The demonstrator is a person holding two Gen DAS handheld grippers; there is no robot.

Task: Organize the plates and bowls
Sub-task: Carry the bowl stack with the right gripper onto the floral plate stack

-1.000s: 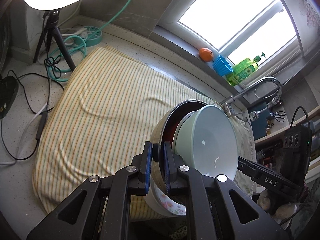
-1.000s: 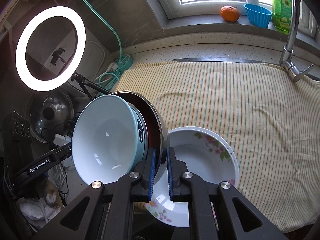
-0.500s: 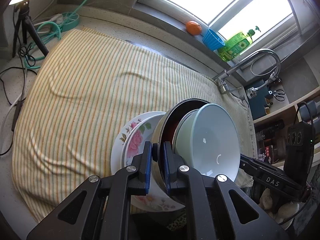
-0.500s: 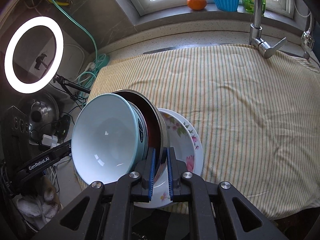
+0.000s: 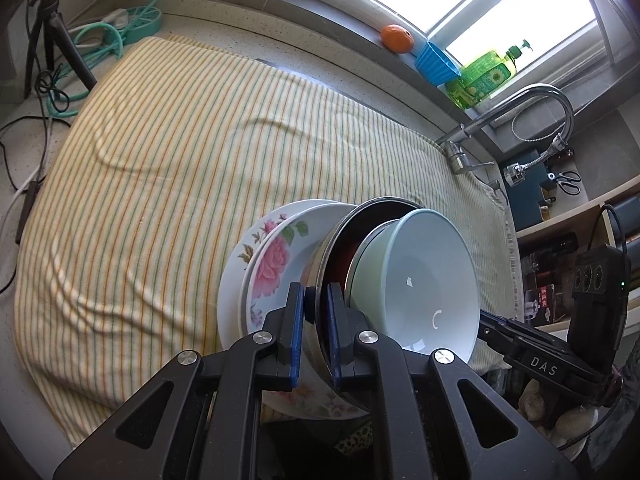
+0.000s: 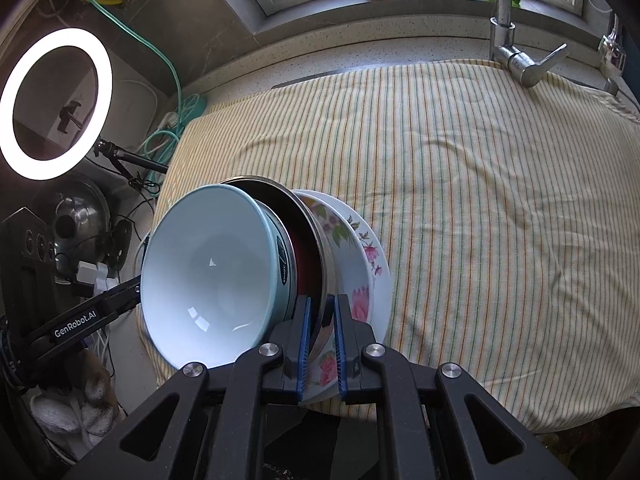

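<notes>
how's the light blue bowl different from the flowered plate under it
The light blue bowl is plain and deep; the flowered plate carries pink blossoms and is shallow. The bowl nests inside the steel bowl that both grippers pinch by its rim; the plate lies beneath, unheld, on the striped cloth. Both are round, glossy and white inside.

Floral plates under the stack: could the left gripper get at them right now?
Probably not. The left gripper is shut on the steel bowl rim, and that bowl, with the pale blue bowl inside, covers much of the floral plates.
</notes>
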